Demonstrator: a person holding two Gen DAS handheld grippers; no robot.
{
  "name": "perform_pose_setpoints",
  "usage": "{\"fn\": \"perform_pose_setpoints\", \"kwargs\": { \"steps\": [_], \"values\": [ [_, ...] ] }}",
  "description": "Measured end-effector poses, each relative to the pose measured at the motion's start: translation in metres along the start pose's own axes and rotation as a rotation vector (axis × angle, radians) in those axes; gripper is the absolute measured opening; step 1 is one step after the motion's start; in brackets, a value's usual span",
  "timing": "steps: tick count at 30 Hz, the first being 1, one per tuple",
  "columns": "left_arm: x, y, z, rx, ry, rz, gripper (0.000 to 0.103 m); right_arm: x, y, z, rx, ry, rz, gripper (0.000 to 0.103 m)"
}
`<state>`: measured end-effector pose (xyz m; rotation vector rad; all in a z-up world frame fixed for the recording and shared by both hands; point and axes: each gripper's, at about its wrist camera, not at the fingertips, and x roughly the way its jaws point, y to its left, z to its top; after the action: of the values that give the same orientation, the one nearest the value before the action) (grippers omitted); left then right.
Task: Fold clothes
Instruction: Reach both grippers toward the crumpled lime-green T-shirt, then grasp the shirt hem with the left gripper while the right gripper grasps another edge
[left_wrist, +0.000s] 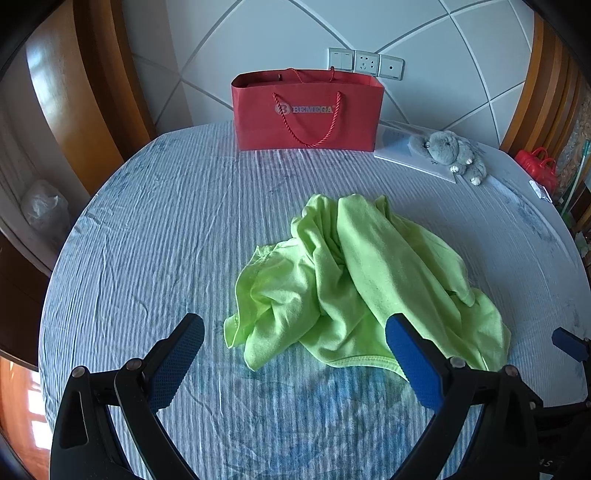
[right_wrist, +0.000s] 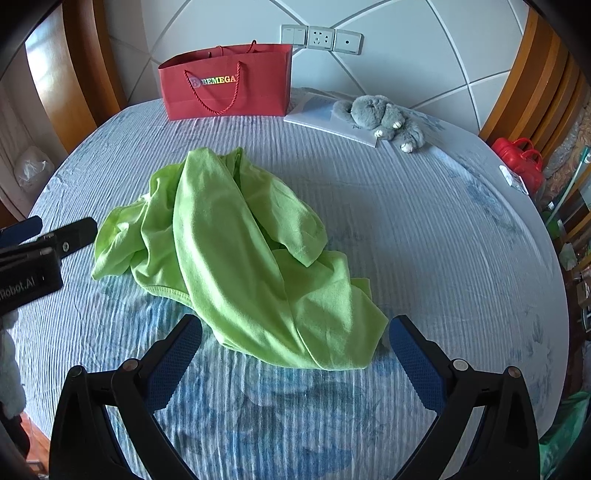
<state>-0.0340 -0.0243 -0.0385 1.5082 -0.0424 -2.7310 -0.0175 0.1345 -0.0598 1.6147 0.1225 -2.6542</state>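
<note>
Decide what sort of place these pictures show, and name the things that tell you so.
Most likely a bedroom. A striped sheet covers a bed, a padded headboard with wall sockets rises behind it, and a plush toy lies near the head.

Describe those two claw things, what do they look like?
Each gripper, left and right, is a black plastic fork with two straight fingers lined with blue dimpled pads and joined by round silver rivets. Seen from the right wrist, the left one's black body carries white lettering ending "Robot.AI". No cables or sleeves show.
</note>
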Motion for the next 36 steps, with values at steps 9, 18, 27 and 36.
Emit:
{"fn": "perform_pose_setpoints", "kwargs": {
  "steps": [9, 18, 27, 36],
  "values": [
    [0.073, 0.008, -0.003, 0.097, 0.078, -0.046, 0.094, 0.042, -0.003, -0.008, -0.021, 0.098, 0.084, 0.084],
    [0.106, -0.023, -0.015, 0.192, 0.163, -0.079, 0.044, 0.086, -0.001, -0.015, -0.043, 0.196, 0.098, 0.056],
    [0.106, -0.023, -0.016, 0.206, 0.181, -0.062, 0.015, 0.101, -0.005, -0.022, -0.038, 0.193, 0.116, 0.058],
    [0.080, -0.022, -0.015, 0.189, 0.139, -0.059, 0.007, 0.089, -0.005, -0.032, -0.103, 0.143, 0.138, 0.023]
  ]
}}
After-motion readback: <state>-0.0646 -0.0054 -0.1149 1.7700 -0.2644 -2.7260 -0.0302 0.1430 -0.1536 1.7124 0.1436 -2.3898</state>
